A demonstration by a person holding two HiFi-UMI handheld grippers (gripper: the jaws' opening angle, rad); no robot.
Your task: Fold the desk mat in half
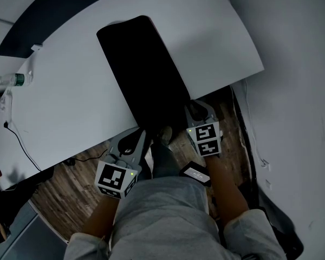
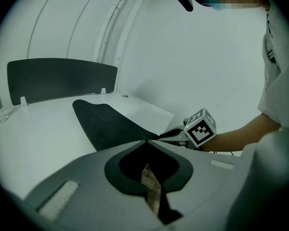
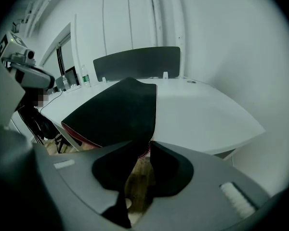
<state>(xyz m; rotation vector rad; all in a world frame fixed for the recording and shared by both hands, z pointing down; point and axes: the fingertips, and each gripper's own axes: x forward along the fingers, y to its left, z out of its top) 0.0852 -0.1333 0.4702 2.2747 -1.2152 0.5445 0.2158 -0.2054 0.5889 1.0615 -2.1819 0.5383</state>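
Observation:
A long black desk mat (image 1: 143,75) lies on the white desk (image 1: 222,42), running from the far side to the near edge. At its near end a red underside shows (image 3: 70,129). My left gripper (image 1: 142,137) sits at the mat's near left corner, and in the left gripper view its jaws (image 2: 148,141) meet on that corner. My right gripper (image 1: 194,110) is at the near right corner. In the right gripper view its jaws (image 3: 149,142) stand slightly apart, with the mat's edge between them and the floor visible through the gap.
A dark divider panel (image 1: 43,20) stands along the desk's far side. A water bottle (image 1: 13,80) and a black cable (image 1: 21,142) are at the left end. Below the desk edge are the wooden floor (image 1: 70,183) and my legs in grey shorts (image 1: 168,215).

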